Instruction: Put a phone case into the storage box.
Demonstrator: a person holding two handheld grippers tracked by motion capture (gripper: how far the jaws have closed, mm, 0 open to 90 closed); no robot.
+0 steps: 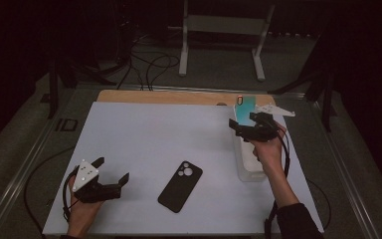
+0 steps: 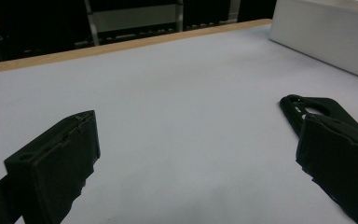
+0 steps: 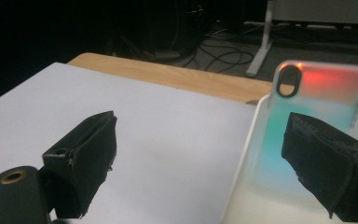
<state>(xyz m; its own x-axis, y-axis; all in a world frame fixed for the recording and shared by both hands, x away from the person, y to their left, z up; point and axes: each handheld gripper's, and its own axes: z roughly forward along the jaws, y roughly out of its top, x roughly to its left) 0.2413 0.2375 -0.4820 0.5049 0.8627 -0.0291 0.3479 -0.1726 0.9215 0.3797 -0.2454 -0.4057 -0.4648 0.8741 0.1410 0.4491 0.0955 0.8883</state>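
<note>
The white surface (image 1: 149, 134) lies bare across its left and middle, giving free passage. A black phone case (image 1: 180, 185) lies flat near the front centre. At the right, a white tray (image 1: 248, 169) with an upright coloured case (image 1: 244, 110) blocks the way.

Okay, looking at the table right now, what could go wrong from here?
The translucent phone case stands leaning in the white bin, and the open right gripper is close beside it, so a nudge could tip it over. The black phone case lies loose near the open left gripper; a sweep could push it off.
</note>
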